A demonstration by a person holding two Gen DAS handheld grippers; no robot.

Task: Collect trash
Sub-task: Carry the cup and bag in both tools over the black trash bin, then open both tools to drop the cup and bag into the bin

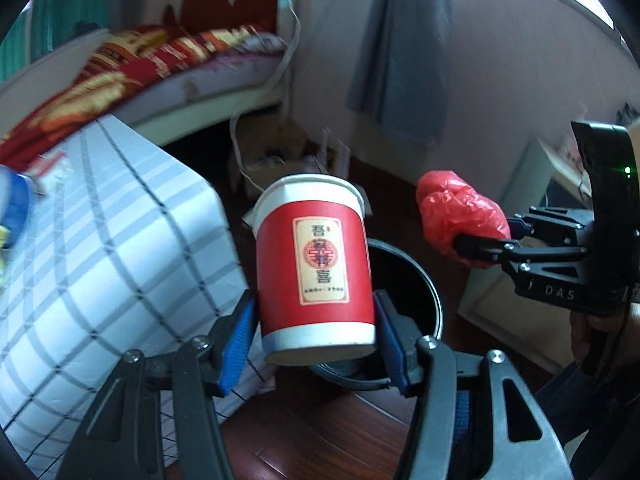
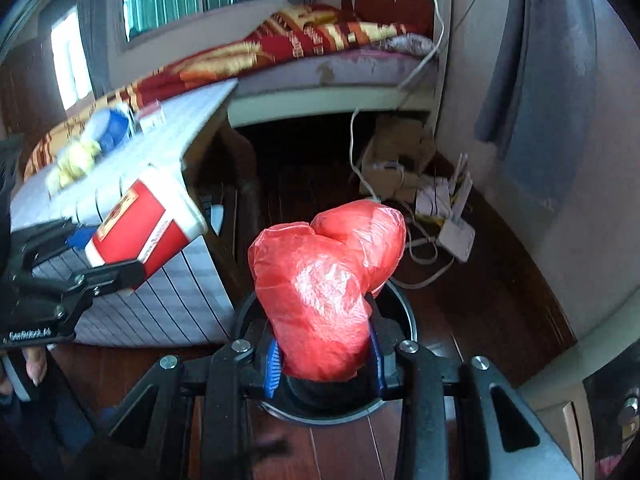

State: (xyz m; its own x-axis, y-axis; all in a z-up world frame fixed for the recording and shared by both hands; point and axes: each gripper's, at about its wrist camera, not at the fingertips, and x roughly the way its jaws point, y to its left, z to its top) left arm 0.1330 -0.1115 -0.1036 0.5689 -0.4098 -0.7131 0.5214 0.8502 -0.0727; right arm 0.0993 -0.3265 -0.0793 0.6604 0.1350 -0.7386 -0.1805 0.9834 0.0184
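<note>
My left gripper [image 1: 316, 320] is shut on a red paper cup [image 1: 314, 268] with a white rim and a cream label, held upright above the black round bin [image 1: 420, 280]. The cup also shows in the right wrist view [image 2: 140, 228], tilted, at the left. My right gripper [image 2: 324, 354] is shut on a crumpled red plastic bag [image 2: 328, 284] held over the black bin [image 2: 408, 320]. In the left wrist view the bag [image 1: 456, 208] and right gripper [image 1: 486, 240] hang to the right of the bin.
A table with a white grid cloth [image 1: 100, 248] stands left of the bin, with a blue-white item [image 2: 108, 128] and yellow scraps [image 2: 76, 160] on it. A bed [image 2: 300, 44] is behind. Cables and boxes [image 2: 432, 196] lie on the dark wood floor.
</note>
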